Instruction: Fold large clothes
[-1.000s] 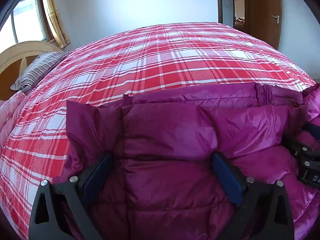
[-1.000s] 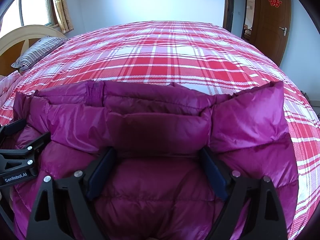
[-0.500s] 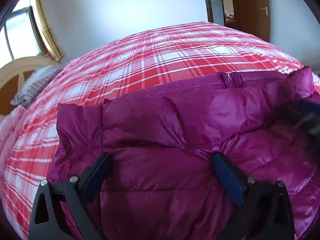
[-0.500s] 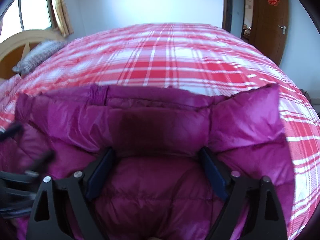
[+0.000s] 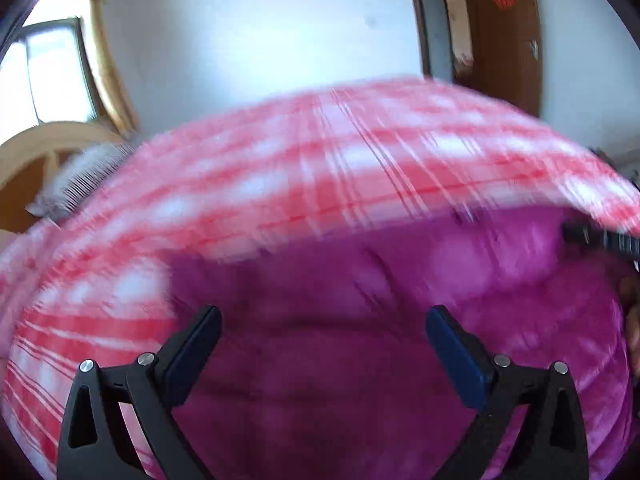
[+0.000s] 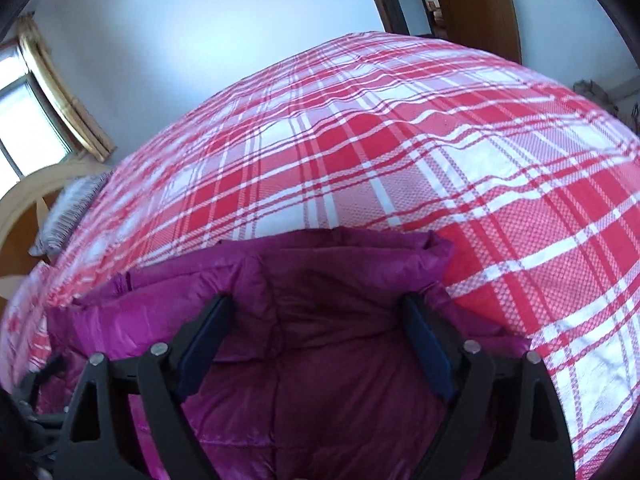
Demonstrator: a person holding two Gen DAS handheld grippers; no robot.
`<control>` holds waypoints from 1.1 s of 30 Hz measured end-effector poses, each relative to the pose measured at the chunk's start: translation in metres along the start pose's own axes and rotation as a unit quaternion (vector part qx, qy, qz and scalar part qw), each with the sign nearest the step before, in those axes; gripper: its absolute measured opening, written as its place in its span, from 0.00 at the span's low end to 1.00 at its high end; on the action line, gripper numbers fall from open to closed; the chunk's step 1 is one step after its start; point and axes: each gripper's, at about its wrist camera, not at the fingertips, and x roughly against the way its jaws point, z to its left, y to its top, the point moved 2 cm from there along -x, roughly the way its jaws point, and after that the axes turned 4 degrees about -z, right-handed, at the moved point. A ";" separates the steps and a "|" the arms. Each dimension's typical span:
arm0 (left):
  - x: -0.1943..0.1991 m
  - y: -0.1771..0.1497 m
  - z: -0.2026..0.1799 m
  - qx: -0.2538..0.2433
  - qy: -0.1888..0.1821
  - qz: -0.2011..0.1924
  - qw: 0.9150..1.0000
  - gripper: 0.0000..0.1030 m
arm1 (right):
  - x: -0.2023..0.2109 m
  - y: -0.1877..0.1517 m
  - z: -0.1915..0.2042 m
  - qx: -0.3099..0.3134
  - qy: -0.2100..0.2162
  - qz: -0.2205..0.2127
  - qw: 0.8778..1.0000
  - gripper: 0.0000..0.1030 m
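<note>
A magenta puffer jacket lies folded on a bed with a red and white plaid cover. My left gripper hovers over the jacket's left part with its jaws wide apart and nothing pinched; this view is blurred. My right gripper is over the jacket near its far folded edge. Its jaws are opening, with puffy fabric bulging between the fingers and no clear grip. The right gripper also shows at the right edge of the left wrist view.
The plaid cover stretches far beyond the jacket. A striped pillow and a wooden headboard are at the left, a window above them. A brown door stands at the back right.
The left gripper has lifted off the jacket and its view has blurred. The right gripper has slid sideways and rolled, so the bed now looks tilted and the jacket's corner sits more to the left.
</note>
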 end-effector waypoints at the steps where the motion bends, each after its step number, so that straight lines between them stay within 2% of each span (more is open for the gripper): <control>1: 0.000 0.007 0.013 0.007 0.022 -0.018 1.000 0.99 | 0.000 -0.001 0.001 0.003 -0.004 0.000 1.000 0.87; 2: -0.007 0.011 0.027 0.019 0.044 -0.017 0.999 0.99 | 0.000 0.000 0.000 0.003 -0.005 -0.001 1.000 0.87; 5: -0.050 0.004 0.055 0.060 0.059 0.060 0.995 0.99 | 0.001 -0.001 -0.001 0.006 -0.008 -0.002 1.000 0.87; 6: -0.068 -0.005 0.065 0.091 0.047 0.097 0.990 0.99 | 0.001 -0.001 0.000 0.007 -0.010 -0.002 1.000 0.87; 8: -0.082 -0.013 0.074 0.132 0.014 0.117 0.984 0.99 | -0.001 -0.003 0.002 0.011 -0.014 -0.002 1.000 0.87; 10: -0.089 -0.017 0.078 0.159 0.004 0.118 0.980 0.99 | -0.002 -0.003 0.003 0.015 -0.018 -0.001 1.000 0.88; 16: -0.096 -0.018 0.073 0.164 0.003 0.118 0.979 0.99 | -0.006 -0.002 0.008 0.028 -0.036 0.004 0.999 0.89; 20: -0.096 -0.020 0.075 0.168 0.000 0.117 0.979 0.99 | 0.014 -0.002 0.021 0.033 -0.099 0.005 0.995 0.87; 21: -0.096 -0.020 0.076 0.167 0.000 0.116 0.979 0.99 | 0.025 -0.003 0.028 0.027 -0.099 -0.006 0.995 0.87; 23: -0.096 -0.020 0.076 0.167 0.001 0.116 0.979 0.99 | 0.050 -0.010 0.053 0.028 -0.059 -0.030 0.997 0.88; 24: -0.096 -0.020 0.076 0.167 0.001 0.116 0.979 0.99 | 0.060 -0.016 0.069 0.042 -0.032 -0.039 0.998 0.92; 27: -0.095 -0.019 0.076 0.165 0.004 0.115 0.980 0.99 | 0.064 -0.035 0.101 0.087 0.012 -0.045 0.995 0.94; 29: -0.095 -0.019 0.076 0.166 0.003 0.115 0.979 0.99 | 0.049 -0.045 0.110 0.101 0.010 -0.035 0.994 0.93; 31: -0.096 -0.019 0.077 0.169 0.001 0.116 0.979 0.99 | 0.029 -0.055 0.105 0.099 -0.009 -0.015 0.995 0.90; 33: -0.096 -0.019 0.076 0.167 0.003 0.117 0.979 0.99 | 0.020 -0.061 0.095 0.083 -0.005 -0.014 0.996 0.90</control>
